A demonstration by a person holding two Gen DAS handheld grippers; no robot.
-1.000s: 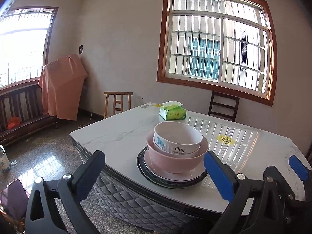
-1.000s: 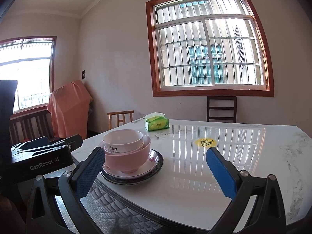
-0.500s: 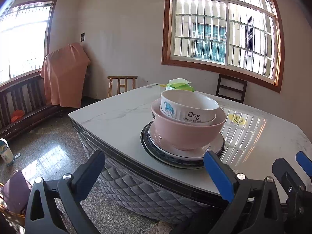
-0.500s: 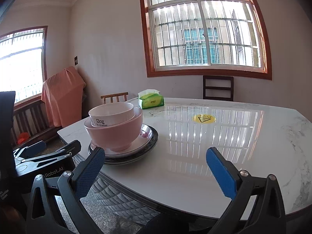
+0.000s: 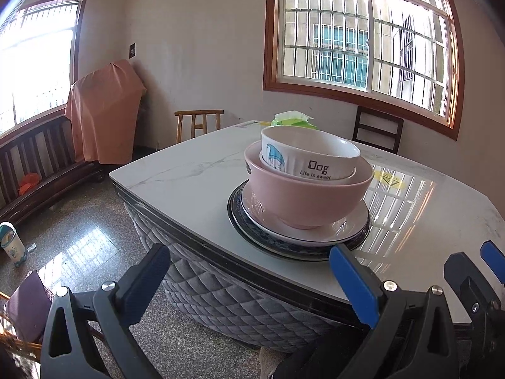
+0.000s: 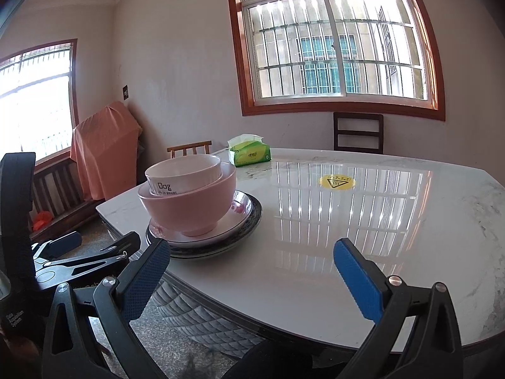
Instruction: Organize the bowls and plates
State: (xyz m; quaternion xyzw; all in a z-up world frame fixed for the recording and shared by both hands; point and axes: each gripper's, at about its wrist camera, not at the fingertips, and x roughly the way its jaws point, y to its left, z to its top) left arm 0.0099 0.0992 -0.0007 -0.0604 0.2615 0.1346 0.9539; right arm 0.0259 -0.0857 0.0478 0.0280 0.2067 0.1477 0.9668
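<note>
Facing the stack dead ahead, left gripper (image 5: 249, 279) hangs wide open, empty, just short of the white marble table (image 5: 195, 170) edge; nearer arm. Right gripper (image 6: 252, 276), also open and empty, has the stack ahead-left. White ceramic "Dog" bowl (image 5: 311, 154) nests in pink ceramic bowl (image 5: 307, 195), on white plate (image 5: 344, 229) atop dark-rimmed plate (image 5: 277, 244).

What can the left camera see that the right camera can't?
Only the left wrist view shows the small teal-lidded cup on the floor and the blue cartoon on the white "Dog" bowl.

Only the right wrist view shows the whole green tissue pack.

Both show that white bowl nested in the pink ceramic bowl on the stacked plates, the marble table, and both grippers, left and right, open and empty.
</note>
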